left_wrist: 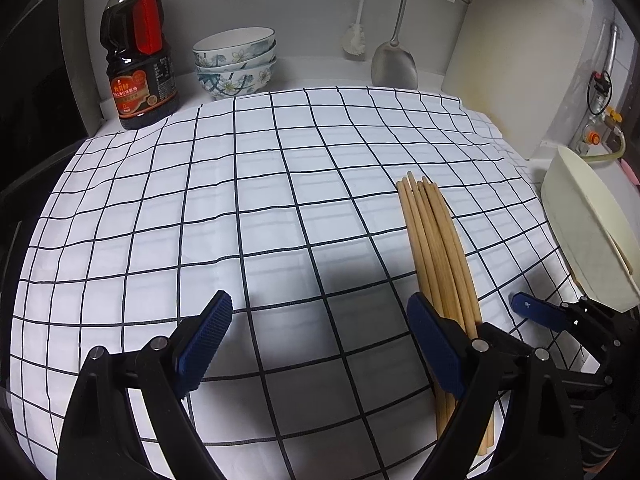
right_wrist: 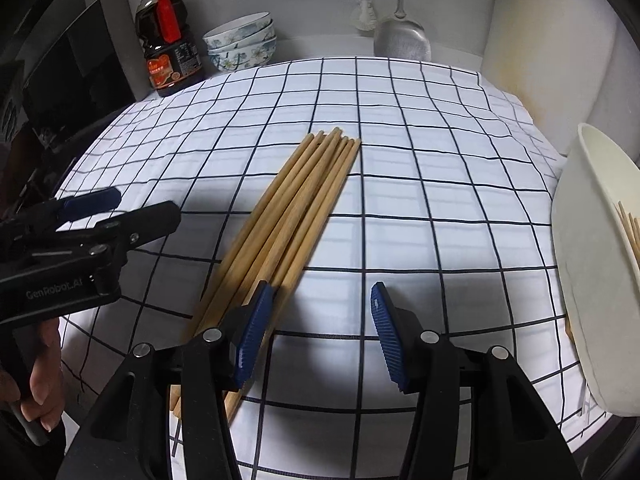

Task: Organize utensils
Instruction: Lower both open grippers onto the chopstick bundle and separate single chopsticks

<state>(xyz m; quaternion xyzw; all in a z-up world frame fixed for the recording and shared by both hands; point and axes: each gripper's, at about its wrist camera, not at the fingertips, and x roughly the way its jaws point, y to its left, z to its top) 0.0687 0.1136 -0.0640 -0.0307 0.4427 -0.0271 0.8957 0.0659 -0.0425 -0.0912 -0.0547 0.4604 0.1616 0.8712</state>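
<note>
Right gripper (right_wrist: 320,332) hovers open just beside the chopsticks (right_wrist: 296,200); left gripper (left_wrist: 320,344) gapes empty too. Best straddle the whole bundle squarely before squeezing.

The chopsticks (right_wrist: 296,208) are pale, matt, bare wood, lying on a white cloth (left_wrist: 248,184) with a thin dark grid, soft and slightly rumpled. Each claw, left (left_wrist: 320,344) and right (right_wrist: 316,336), is matt black plastic with ribbed blue pads (right_wrist: 388,340). The bin (right_wrist: 592,264) looks like smooth cream plastic, the spatula (left_wrist: 394,60) dull brushed metal, the bowls (left_wrist: 236,62) glossy ceramic.
</note>
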